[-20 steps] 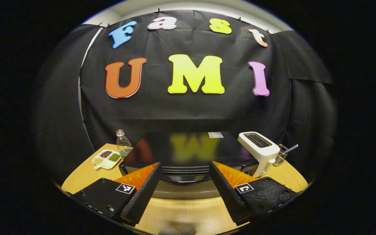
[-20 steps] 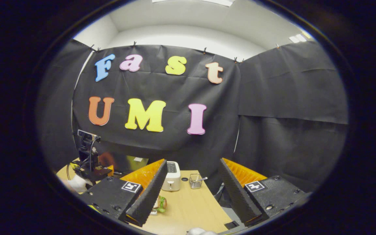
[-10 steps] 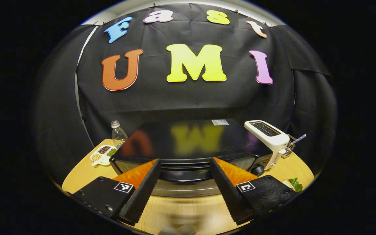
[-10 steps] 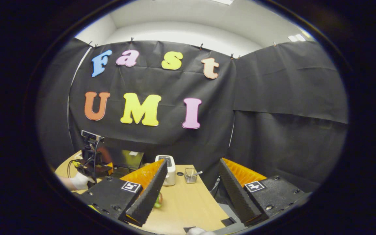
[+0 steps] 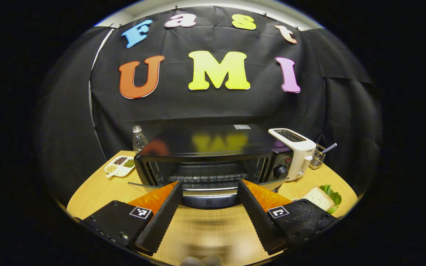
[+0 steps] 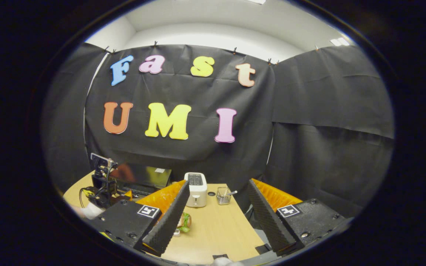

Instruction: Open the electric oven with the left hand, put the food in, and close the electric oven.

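Left gripper view, L to R. Divided snack dish (image 5: 119, 166) w/ three fillings sits at the far-left edge of the wooden table (image 5: 213, 232). Clear water bottle (image 5: 138, 139) stands upright just behind it, beside the oven's left wall. Electric oven (image 5: 213, 155) is centre, black, glossy top. Its glass door (image 5: 207, 197) is swung part-way down, so the wire rack (image 5: 209, 176) inside is visible. Control knob (image 5: 280, 170) is on the oven's right panel. White toaster (image 5: 295, 147) stands just right of the oven; wire utensil holder (image 5: 318, 157) stands beyond the toaster. Food, a sandwich (image 5: 322, 198) of bread w/ green lettuce, lies on the table at right, front of the toaster, outside the oven.

Left gripper (image 5: 208, 210): fingers spread wide, one each side of the door's front edge. Contact w/ door or handle cannot be confirmed; nothing pinched.

Right gripper view, L to R. Other gripper's camera rig (image 6: 104, 181) and a gloved hand (image 6: 89, 210) are at far left, in front of the oven (image 6: 142, 177). Sandwich (image 6: 183, 222) is partly hidden behind the near finger. Toaster (image 6: 197, 189) and utensil holder (image 6: 223, 195) stand farther back on the table (image 6: 216, 229).

Right gripper (image 6: 213, 218): fingers wide apart, empty, held above the table, well apart from the oven.
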